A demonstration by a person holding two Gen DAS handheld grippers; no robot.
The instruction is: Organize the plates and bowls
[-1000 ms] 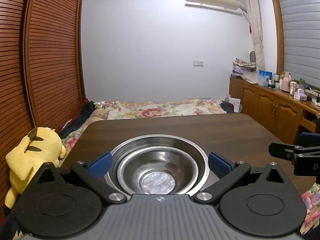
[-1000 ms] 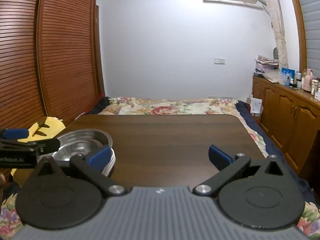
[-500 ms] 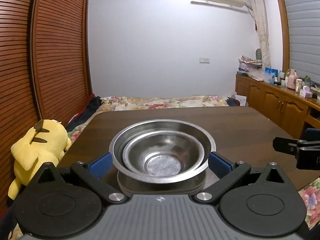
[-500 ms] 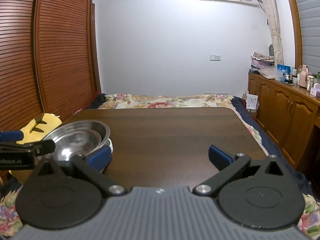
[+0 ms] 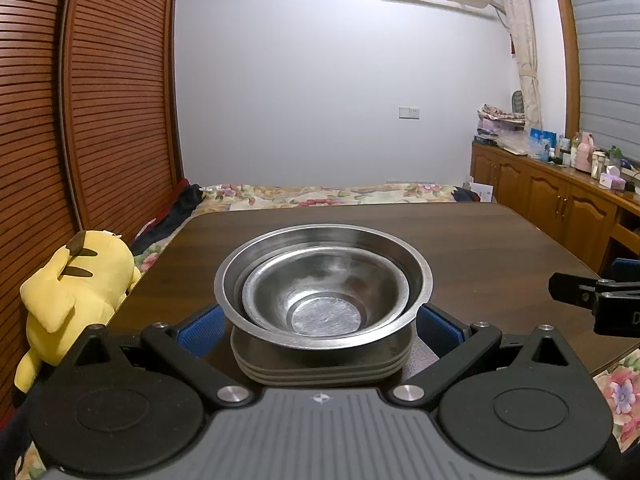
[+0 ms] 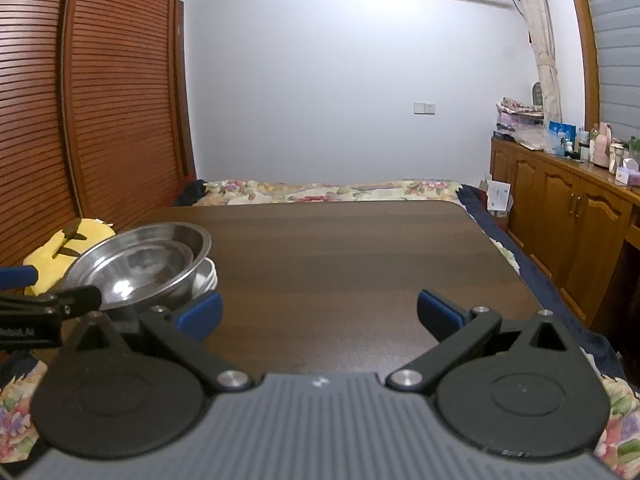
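Observation:
Two steel bowls are nested, a small bowl point(image 5: 324, 300) inside a large bowl point(image 5: 320, 238), on top of a short stack of grey plates point(image 5: 320, 368). The stack stands near the front left of the dark wooden table point(image 5: 480, 248). My left gripper point(image 5: 318, 330) is open, its blue pads on either side of the stack with a gap on each side. In the right wrist view the bowls point(image 6: 140, 264) and plates point(image 6: 208, 278) sit at the left. My right gripper point(image 6: 318, 316) is open over bare table, holding nothing.
A yellow plush toy point(image 5: 76, 280) lies off the table's left edge. A bed with a floral cover point(image 5: 320, 194) lies beyond the far edge. Wooden cabinets point(image 5: 560, 204) with bottles on top line the right wall, and slatted wardrobe doors point(image 5: 100, 100) the left.
Both grippers have dropped lower towards the tabletop, so the stack now shows from the side with the plates visible under the bowls. The bowls and plates have not moved.

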